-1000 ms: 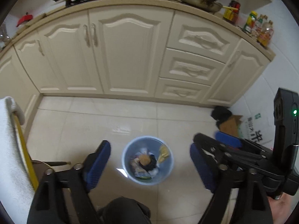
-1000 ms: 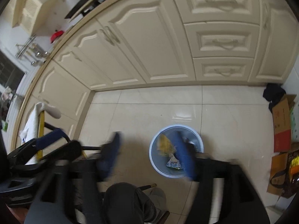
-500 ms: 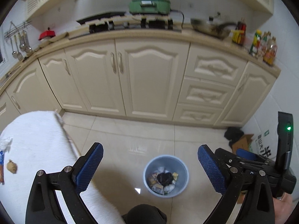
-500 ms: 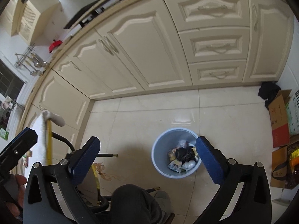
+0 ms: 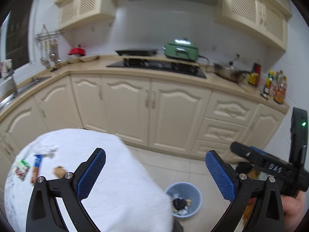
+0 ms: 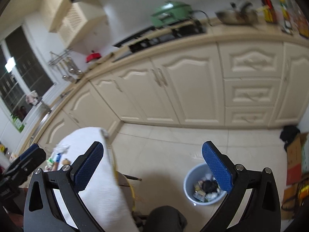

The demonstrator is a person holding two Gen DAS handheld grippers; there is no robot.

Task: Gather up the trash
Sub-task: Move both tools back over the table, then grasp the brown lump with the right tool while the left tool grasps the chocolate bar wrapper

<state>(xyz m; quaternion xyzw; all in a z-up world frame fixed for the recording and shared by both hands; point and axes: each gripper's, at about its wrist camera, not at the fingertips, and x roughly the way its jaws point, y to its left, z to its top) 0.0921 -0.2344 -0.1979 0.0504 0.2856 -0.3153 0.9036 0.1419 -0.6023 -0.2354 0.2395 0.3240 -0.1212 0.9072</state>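
Both grippers are up in the air with nothing in them: the left gripper (image 5: pixel 155 171) has its blue pads spread as wide as they go, and the right gripper (image 6: pixel 152 163) is splayed just as wide, empty between the fingers. The trash bin (image 5: pixel 183 199) is a pale blue round bucket standing on the tiled floor (image 6: pixel 173 145), well out from the cream cabinets (image 5: pixel 154 112), and it already holds a heap of scraps (something black on top, a few wrappers and white bits around it). In the right wrist view the same bin sits low, half behind the right-hand blue pad. There's a table covered with a white cloth (image 5: pixel 115 183), and some trash lies near its far-left edge: a crumpled clear wrapper (image 5: pixel 46 149), a green-and-white packet (image 5: pixel 20 169), a blue-and-brown wrapper (image 5: pixel 35 167) and a small brownish lump (image 5: pixel 59 171) just beside them. None of it touches either gripper. The bin is on the floor just off the table's right edge. Along the counter there's a black cooktop (image 5: pixel 154 65), a green appliance (image 5: pixel 180 51) and a pan (image 5: pixel 228 72), all pretty blurry.
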